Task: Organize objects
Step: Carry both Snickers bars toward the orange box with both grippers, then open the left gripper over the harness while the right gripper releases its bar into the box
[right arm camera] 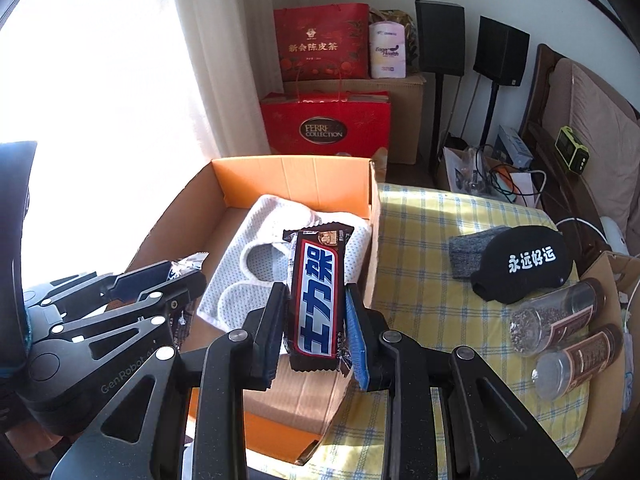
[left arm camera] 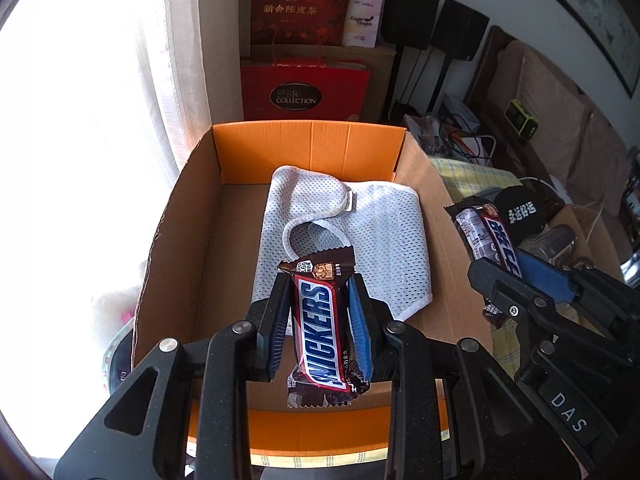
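My left gripper (left arm camera: 320,280) is shut on a Snickers bar (left arm camera: 320,328) and holds it above an open cardboard box (left arm camera: 308,148) with orange flaps. A white mesh cloth (left arm camera: 380,232) lies in the box. My right gripper (right arm camera: 316,292) is shut on a second Snickers bar (right arm camera: 316,296) with Chinese lettering, held over the box's right wall (right arm camera: 372,248). The right gripper also shows in the left wrist view (left arm camera: 496,264), and the left gripper in the right wrist view (right arm camera: 180,272).
A yellow checked tablecloth (right arm camera: 432,240) covers the table right of the box. On it lie a black cap (right arm camera: 524,264), a grey sock (right arm camera: 468,252) and two clear jars (right arm camera: 560,320). Red gift bags (right arm camera: 324,124) and black speakers (right arm camera: 440,36) stand behind.
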`<state>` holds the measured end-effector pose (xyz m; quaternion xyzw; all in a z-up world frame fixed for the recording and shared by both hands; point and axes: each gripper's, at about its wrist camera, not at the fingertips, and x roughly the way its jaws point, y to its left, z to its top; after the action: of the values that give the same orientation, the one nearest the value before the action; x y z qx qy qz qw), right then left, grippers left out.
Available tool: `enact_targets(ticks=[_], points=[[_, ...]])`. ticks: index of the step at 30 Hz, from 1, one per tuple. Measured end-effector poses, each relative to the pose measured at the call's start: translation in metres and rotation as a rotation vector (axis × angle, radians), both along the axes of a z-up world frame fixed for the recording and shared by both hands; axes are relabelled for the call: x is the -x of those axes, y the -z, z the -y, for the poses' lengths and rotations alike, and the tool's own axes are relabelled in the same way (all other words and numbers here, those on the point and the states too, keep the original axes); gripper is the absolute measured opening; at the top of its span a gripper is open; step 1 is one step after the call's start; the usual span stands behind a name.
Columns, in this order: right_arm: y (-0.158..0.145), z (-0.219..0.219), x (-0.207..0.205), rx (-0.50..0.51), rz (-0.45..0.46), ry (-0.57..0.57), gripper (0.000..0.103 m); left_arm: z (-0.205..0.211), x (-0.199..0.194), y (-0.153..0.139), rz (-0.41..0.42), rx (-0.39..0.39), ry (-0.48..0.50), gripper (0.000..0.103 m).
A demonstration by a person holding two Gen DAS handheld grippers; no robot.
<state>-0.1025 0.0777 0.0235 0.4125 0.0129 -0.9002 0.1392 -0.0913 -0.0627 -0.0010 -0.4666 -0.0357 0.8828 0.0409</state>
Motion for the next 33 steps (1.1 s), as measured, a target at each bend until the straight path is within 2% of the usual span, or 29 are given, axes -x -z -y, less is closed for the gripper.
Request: enact_targets(ticks=[6,18,27,28,33], points=[[0.017,0.014,-0.008,-0.004,0.057,-0.037,0.028,0.004,-0.010,0.012,0.028,0.011,0.006,0.027],[0.038,0.021,-0.016,-0.011,0.094,-0.040,0.028,0.006,-0.020,0.030,0.050,0.006,0.010,0.026],[0.043,0.023,-0.020,-0.016,0.097,-0.044,0.032,0.020,-0.026,0.027,0.038,-0.049,-0.015,0.027],[0.042,0.023,-0.020,-0.017,0.091,-0.043,0.033,0.021,-0.026,0.025,0.034,-0.054,-0.017,0.028],[0.031,0.015,-0.022,0.004,0.067,-0.033,0.035,0.024,-0.028,0.017,0.010,-0.088,-0.032,0.050]])
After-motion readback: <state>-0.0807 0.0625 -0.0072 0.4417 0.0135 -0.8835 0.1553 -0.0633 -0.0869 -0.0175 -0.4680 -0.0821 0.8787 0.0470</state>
